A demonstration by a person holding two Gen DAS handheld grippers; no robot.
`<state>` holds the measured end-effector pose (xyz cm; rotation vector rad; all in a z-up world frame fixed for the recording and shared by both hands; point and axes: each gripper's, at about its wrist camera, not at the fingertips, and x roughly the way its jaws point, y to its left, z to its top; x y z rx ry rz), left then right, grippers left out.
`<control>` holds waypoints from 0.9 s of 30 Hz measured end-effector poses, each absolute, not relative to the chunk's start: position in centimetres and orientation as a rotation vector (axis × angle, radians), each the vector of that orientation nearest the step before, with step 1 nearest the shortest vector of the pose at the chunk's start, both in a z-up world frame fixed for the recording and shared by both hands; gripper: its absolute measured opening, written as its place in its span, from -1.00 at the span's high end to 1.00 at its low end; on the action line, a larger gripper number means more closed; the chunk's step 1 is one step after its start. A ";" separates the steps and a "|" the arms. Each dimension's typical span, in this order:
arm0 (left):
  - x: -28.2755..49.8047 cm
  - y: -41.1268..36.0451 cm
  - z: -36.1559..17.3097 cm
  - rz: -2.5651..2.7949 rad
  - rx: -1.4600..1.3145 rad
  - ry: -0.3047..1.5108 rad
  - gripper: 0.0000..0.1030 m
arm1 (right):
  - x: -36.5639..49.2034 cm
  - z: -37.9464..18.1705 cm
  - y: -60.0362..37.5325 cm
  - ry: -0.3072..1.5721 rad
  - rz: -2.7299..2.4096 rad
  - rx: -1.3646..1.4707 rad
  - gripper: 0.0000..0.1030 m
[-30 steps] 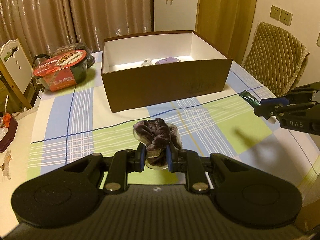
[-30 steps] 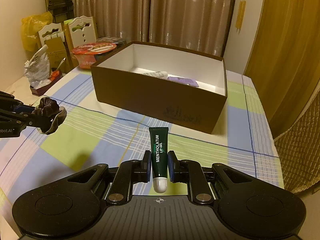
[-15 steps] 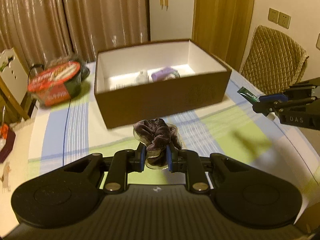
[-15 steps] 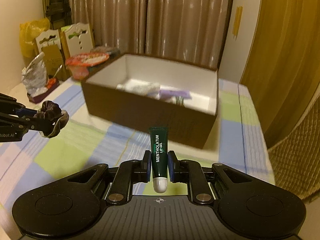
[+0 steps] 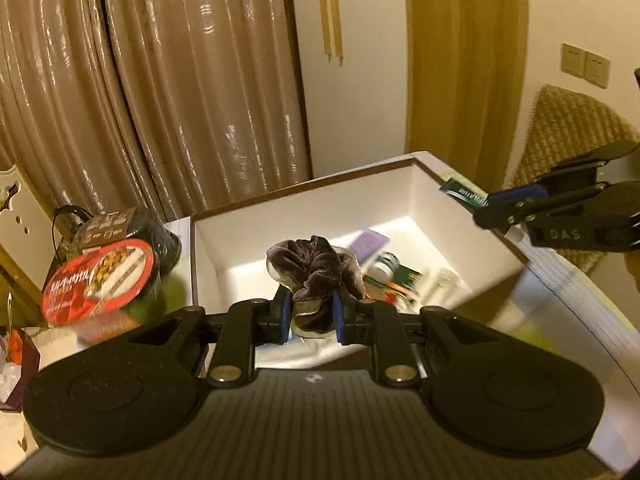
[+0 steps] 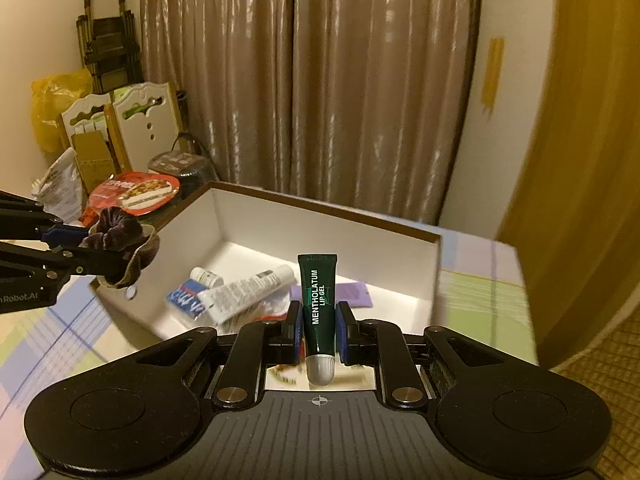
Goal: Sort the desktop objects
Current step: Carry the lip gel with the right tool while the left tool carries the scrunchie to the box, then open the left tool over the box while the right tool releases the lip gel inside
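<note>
My left gripper [image 5: 310, 312] is shut on a dark purple velvet scrunchie [image 5: 316, 266], held above the near side of the open brown box [image 5: 404, 200]. My right gripper [image 6: 319, 330] is shut on a green Mentholatum lip gel tube [image 6: 319, 300], cap toward me, over the box's [image 6: 434, 272] near edge. In the left wrist view the right gripper [image 5: 486, 204] hangs over the box's right wall with the tube [image 5: 464, 194]. In the right wrist view the left gripper [image 6: 96, 248] holds the scrunchie [image 6: 120, 234] over the left wall. Inside lie a white tube [image 6: 248, 292], a small bottle [image 6: 206, 277] and a purple packet [image 6: 356, 294].
A red-lidded instant food bowl [image 5: 100, 280] and a dark lidded bowl [image 5: 160, 236] stand left of the box on the checked tablecloth [image 6: 484, 292]. White chair backs [image 6: 140, 128] and a yellow bag [image 6: 60, 96] are at the far left; a quilted chair [image 5: 572, 132] is at the right. Curtains hang behind.
Both grippers have risen and moved forward from above the tablecloth to over the box, so its inside now shows. The scrunchie and the lip gel tube are still held.
</note>
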<state>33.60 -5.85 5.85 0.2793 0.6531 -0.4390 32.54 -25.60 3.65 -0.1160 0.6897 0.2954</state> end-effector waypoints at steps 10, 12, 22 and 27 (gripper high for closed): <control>42.0 -7.8 1.1 -0.428 0.322 0.718 0.50 | 41.9 -0.9 -24.2 0.818 0.380 -0.107 0.69; 42.8 -7.8 0.4 -0.419 0.323 0.705 -0.05 | 43.0 -1.8 -24.0 0.842 0.391 -0.105 0.69; 43.2 -6.7 -1.0 -0.406 0.310 0.718 -0.56 | 45.1 -3.0 -24.1 0.890 0.406 -0.105 0.68; 43.1 -6.6 -0.6 -0.406 0.310 0.719 -0.56 | 44.9 -2.6 -24.4 0.880 0.394 -0.109 0.68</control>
